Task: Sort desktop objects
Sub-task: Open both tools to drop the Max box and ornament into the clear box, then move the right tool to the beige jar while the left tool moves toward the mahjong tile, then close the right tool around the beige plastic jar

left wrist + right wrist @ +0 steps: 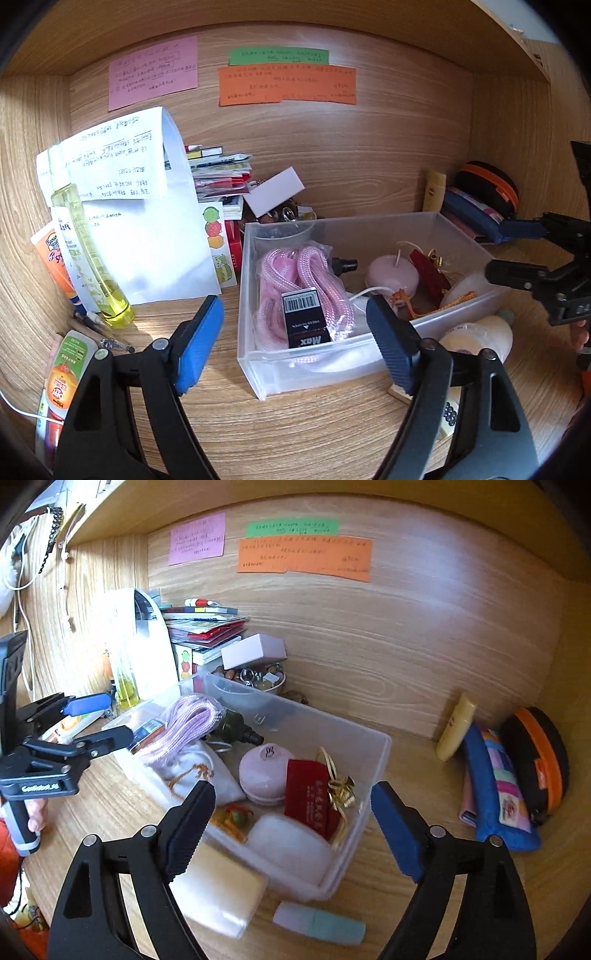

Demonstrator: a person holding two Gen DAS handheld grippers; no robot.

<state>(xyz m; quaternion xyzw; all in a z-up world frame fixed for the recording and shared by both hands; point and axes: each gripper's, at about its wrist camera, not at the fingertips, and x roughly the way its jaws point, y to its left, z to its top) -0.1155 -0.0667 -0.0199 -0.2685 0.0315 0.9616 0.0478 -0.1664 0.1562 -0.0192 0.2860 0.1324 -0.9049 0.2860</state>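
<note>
Clear bin [424,229] sits mid-surface [295,424], crammed – pink rope [295,280], candle [393,275]. Left gripper [295,345] and right gripper [291,827] fingers spread, empty – bare wood beside the bin's right wall.

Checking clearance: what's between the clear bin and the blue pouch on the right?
Right wrist view: bare desk between clear bin and blue pouch; a yellow tube leans on the back wall behind that gap.

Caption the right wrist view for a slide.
Open right gripper above the clear bin holding a pink candle.

Clear plastic bin [258,236] on the desk holds pink rope [295,273], candle [393,275], perhaps pouches.
</note>
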